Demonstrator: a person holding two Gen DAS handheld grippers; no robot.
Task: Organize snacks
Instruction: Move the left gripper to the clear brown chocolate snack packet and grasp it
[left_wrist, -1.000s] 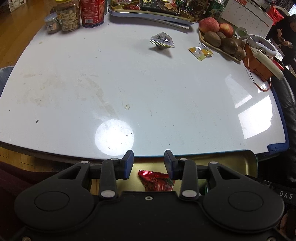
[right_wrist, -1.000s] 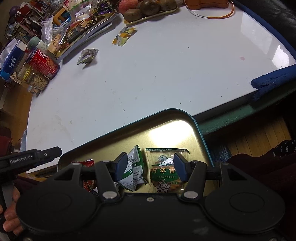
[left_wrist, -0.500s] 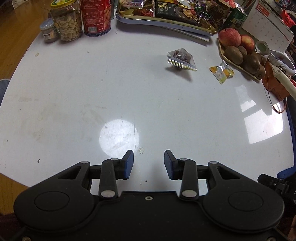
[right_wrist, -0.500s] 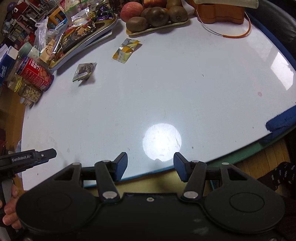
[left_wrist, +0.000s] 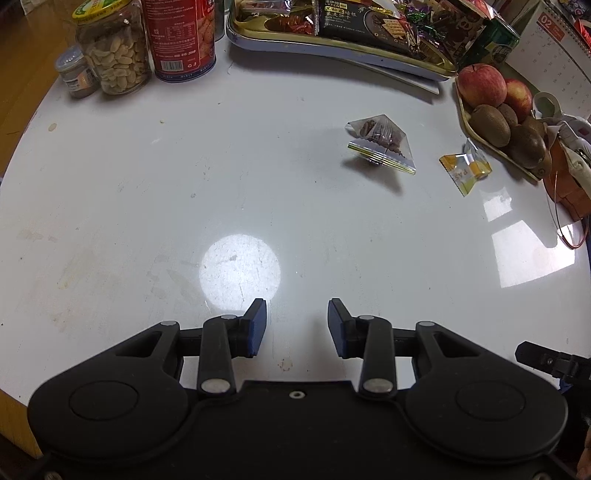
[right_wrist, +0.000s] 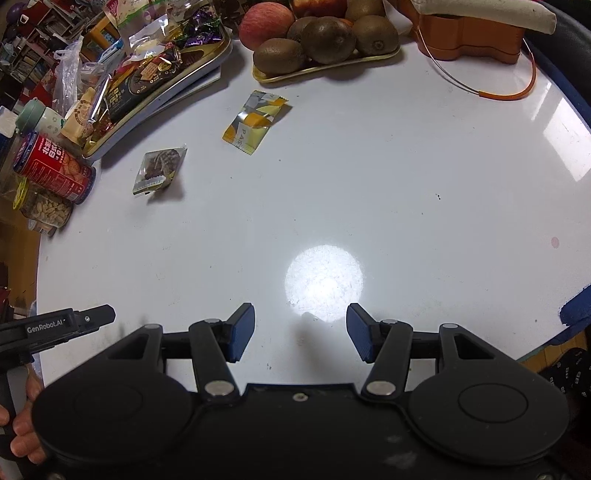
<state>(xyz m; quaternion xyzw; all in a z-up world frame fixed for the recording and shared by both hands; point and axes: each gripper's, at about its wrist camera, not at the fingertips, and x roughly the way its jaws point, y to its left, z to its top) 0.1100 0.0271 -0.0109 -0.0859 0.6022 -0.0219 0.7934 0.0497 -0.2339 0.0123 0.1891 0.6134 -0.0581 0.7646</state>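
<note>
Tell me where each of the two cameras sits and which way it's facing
Left wrist: rides on the left hand-held gripper, angled down over the white table; its open fingers show, empty.
Right wrist: rides on the right hand-held gripper, also angled down; open fingers, plus the person's hand on the other gripper at lower left.
Both see the clear pyramid packet, yellow packet, fruit tray.

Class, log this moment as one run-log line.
left gripper: open, empty | right gripper: open, empty | loose on table: pyramid packet, yellow packet
</note>
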